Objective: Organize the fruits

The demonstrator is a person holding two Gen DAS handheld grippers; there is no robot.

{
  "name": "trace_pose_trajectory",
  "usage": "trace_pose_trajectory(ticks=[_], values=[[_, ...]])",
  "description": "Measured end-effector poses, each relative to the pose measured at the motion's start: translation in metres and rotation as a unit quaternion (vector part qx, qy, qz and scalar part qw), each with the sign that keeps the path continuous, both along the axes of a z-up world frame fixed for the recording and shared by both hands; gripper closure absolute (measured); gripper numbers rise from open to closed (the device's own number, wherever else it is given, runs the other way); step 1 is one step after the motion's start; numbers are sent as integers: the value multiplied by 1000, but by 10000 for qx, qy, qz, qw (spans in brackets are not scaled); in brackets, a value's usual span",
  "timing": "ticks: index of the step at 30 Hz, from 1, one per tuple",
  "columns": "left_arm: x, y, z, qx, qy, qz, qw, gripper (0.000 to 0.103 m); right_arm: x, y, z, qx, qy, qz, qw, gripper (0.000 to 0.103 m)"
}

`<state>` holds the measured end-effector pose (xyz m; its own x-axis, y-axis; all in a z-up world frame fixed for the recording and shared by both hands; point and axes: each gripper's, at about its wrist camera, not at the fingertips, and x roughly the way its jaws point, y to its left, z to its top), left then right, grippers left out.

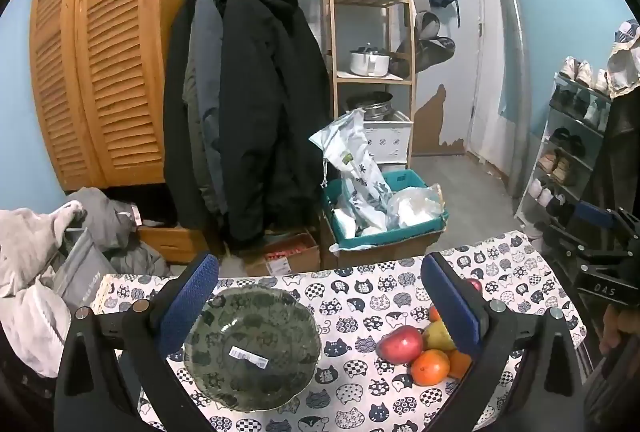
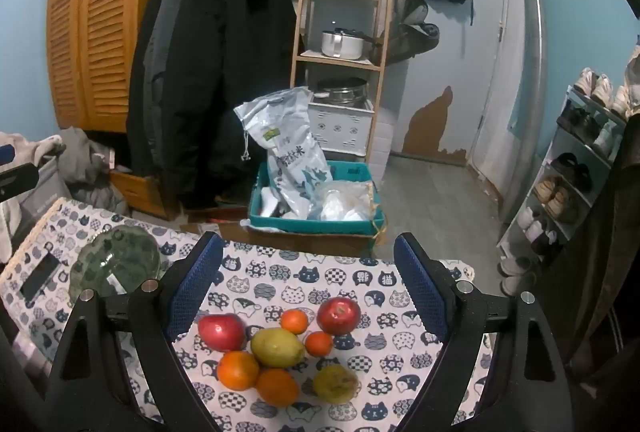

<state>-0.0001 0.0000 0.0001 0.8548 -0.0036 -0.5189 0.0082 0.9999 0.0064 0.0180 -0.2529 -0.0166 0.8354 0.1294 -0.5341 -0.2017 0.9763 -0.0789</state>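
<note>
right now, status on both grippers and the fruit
Left gripper open over empty green bowl. Right gripper open above fruit pile, nothing held. All fruit loose on the tablecloth. Path clear.

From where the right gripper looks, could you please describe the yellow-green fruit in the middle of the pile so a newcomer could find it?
On the cat-print tablecloth, a cluster of fruit lies to the right of the green glass bowl. At its centre sits the yellow-green fruit, ringed by red apples and oranges, smoother and brighter than the duller, blotchy one nearer the camera.

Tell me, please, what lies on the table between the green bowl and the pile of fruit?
Nothing: in the left wrist view only bare cat-print tablecloth separates the green bowl from the fruit.
</note>
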Motion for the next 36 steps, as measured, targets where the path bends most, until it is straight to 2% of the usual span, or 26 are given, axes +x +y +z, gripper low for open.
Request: trace_pose_trajectory(ticks=[23,36], values=[[0,1,-7,-34,43,27,10000,1,0,1,-2,-11,31,8,10000,17],[-1,2,-1,-77,47,40,10000,1,1,2,-2,-25,45,10,10000,17]])
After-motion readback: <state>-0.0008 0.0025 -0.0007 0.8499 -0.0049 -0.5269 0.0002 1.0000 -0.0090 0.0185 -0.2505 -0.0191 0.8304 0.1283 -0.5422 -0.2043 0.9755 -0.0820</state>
